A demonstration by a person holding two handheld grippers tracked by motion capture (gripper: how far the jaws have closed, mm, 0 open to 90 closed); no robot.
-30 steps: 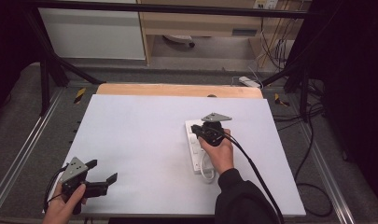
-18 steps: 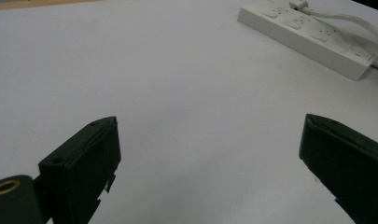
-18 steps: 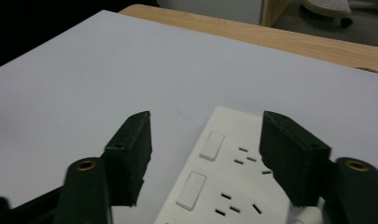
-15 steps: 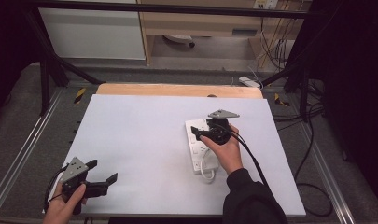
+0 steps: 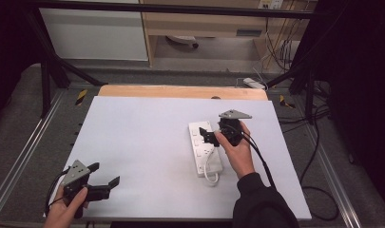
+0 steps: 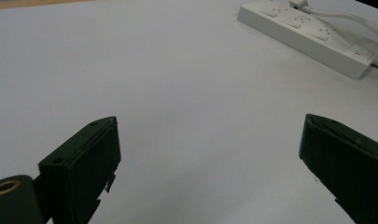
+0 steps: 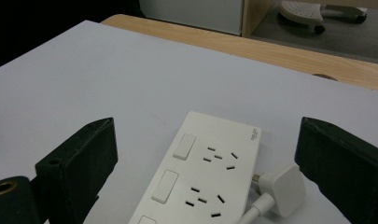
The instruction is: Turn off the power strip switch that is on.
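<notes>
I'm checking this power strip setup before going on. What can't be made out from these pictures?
- Power strip: its near end is cut off by the right gripper view's bottom edge.
- Power strip, high view: the right gripper and hand cover its right side.
- Plug: its prongs are mostly hidden behind its body.
- Logo on the strip: too small to read.

I see white worktop (image 5: 133, 142), matte, evenly lit. Wood strip (image 5: 180, 91) along its far edge. Metal rails (image 5: 26, 156) flank both sides. Grey carpet floor (image 5: 19, 104) all round. Black frame legs (image 5: 47, 76) slant down at left; black bar (image 5: 180, 8) crosses top. Beyond, I see white cabinet (image 5: 92, 33) beside wood shelf unit (image 5: 204, 23), chair base (image 5: 180, 42) under it. Cables (image 5: 275, 52) hang at right rear, white adapter (image 5: 253, 83) on floor. Dark drapes (image 5: 361, 71) at right, shadow at left.
</notes>
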